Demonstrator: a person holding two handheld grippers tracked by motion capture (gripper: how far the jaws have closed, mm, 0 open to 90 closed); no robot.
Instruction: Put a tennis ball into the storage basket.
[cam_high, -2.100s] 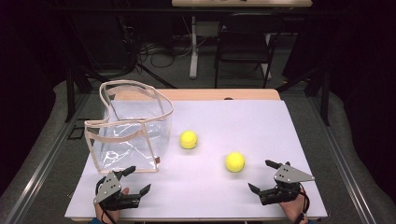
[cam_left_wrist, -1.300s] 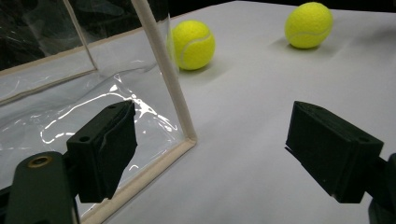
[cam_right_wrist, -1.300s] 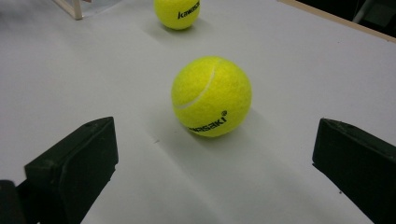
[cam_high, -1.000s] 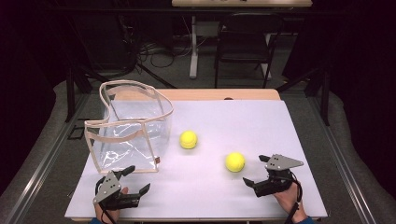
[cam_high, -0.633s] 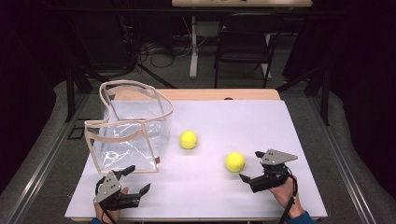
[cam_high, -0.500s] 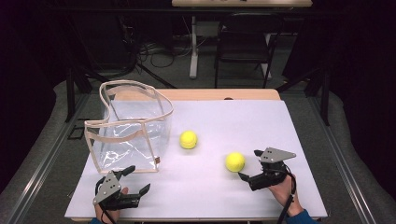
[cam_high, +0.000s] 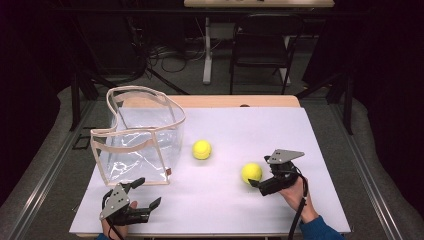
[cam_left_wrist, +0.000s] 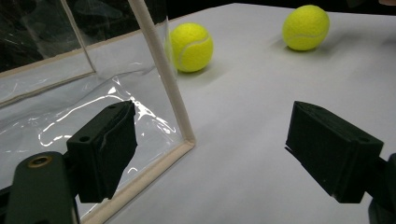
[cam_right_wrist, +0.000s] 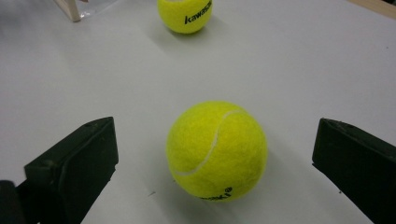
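**Right gripper lined up on the near ball, jaws wide**

High view: the right gripper (cam_high: 256, 184) sits at about 4 o'clock on the white table (cam_high: 280, 130), its jaws pointing toward 10 o'clock at the near ball (cam_high: 251, 172), which lies just ahead of the tips. Right gripper view: the near ball (cam_right_wrist: 217, 150) rests on the table, centred between the two black jaws, which stand wide apart with clear space on either side; neither jaw touches it. The ball lies a little ahead of the jaw tips rather than fully between them, so the grasp is judged to need a short advance along the same line before closing. A ball has no long axis, so no turn of the hand appears called for.

The far ball (cam_high: 202, 149) lies well apart from the near one, toward 10 o'clock of it, just beside the clear bag (cam_high: 137, 137), which stands open-topped at the table's 9 o'clock side.

The left gripper (cam_high: 140, 195) rests at about 7 o'clock, near the bag's front corner, jaws likewise wide and holding nothing. It is well apart from both balls; the right hand is plainly the nearer to the near ball. Left gripper view: the bag's tan edging (cam_left_wrist: 161, 70) runs between the jaws.
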